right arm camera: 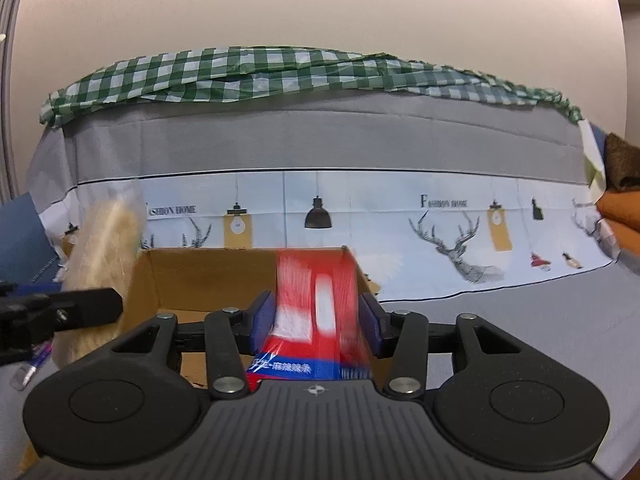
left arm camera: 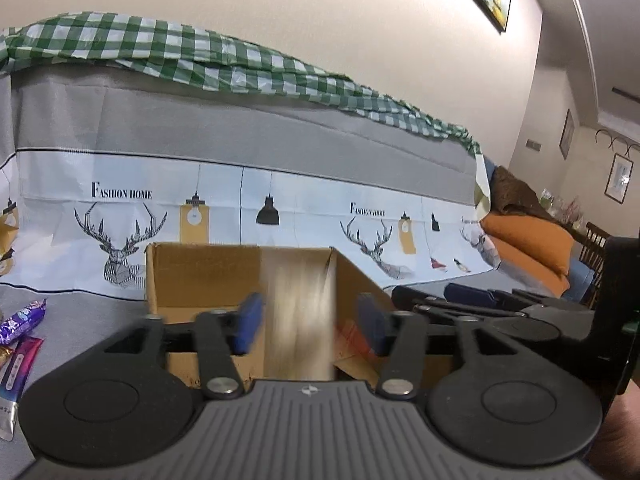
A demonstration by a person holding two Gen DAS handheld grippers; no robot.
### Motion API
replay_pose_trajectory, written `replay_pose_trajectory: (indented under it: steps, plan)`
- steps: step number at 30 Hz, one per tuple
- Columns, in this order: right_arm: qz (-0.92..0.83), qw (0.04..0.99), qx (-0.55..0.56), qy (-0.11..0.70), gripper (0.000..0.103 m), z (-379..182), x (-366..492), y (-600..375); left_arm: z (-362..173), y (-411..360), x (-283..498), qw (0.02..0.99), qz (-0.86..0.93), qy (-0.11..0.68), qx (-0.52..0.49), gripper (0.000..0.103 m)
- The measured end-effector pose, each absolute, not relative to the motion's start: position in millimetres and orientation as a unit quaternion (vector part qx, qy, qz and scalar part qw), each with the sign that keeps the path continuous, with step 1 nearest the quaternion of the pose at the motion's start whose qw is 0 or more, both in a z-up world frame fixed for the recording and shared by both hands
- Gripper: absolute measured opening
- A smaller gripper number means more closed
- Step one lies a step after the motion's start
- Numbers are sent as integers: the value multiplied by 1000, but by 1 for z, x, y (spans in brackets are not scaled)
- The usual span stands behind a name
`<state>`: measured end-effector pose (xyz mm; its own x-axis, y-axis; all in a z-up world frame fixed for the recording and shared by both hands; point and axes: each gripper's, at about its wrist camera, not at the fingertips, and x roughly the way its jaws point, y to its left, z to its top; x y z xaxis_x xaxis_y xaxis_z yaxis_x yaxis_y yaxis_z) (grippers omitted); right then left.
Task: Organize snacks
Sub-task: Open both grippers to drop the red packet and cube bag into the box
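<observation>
An open cardboard box (left arm camera: 200, 276) stands on the grey cloth right in front of both grippers. My left gripper (left arm camera: 310, 320) is open over the box's near edge. A pale beige packet (left arm camera: 298, 312), blurred in vertical streaks, sits in the gap, clear of the right pad. In the right wrist view the same box (right arm camera: 208, 276) shows. My right gripper (right arm camera: 316, 320) is open, and a red packet (right arm camera: 312, 292) with a blue band, also streaked, hangs loose between its blue pads. The pale packet (right arm camera: 104, 256) and a left finger (right arm camera: 88, 300) show at the left.
Loose snack packets lie left of the box: a purple one (left arm camera: 24, 316) and a pink-and-white pouch (left arm camera: 16, 376). Behind the box rises a sofa back draped in deer-print cloth (left arm camera: 280, 152) with a green check cloth (left arm camera: 160, 52) on top. An orange cushion (left arm camera: 528, 240) lies far right.
</observation>
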<state>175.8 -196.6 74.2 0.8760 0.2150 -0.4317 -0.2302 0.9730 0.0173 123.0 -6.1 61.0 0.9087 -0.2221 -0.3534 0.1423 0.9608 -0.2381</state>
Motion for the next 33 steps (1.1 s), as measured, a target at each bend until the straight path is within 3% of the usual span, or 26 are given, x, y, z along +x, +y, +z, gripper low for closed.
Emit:
replay_pose_trajectory:
  steps: [10, 13, 15, 16, 17, 21, 28, 33]
  plan:
    - [118, 969, -16, 216, 66, 76, 172, -189, 59, 9, 114, 978, -68, 161, -111, 69]
    - [119, 969, -11, 214, 66, 77, 169, -185, 61, 17, 106, 981, -65, 154, -103, 57]
    - [125, 969, -10, 212, 65, 78, 167, -182, 64, 24, 100, 981, -65, 154, -97, 41]
    - [129, 969, -10, 210, 64, 79, 166, -179, 66, 28, 97, 981, -66, 156, -93, 37]
    - [135, 969, -12, 206, 59, 80, 163, -176, 68, 32, 95, 981, -65, 159, -87, 33]
    - [155, 969, -18, 190, 43, 84, 152, -165, 85, 60, 79, 983, -57, 155, -77, 32]
    - [180, 968, -18, 172, 41, 91, 136, -150, 67, 112, 67, 984, 10, 176, 1, 32]
    - [196, 966, -16, 169, 41, 92, 129, -137, 53, 163, 75, 966, 80, 235, -70, 32]
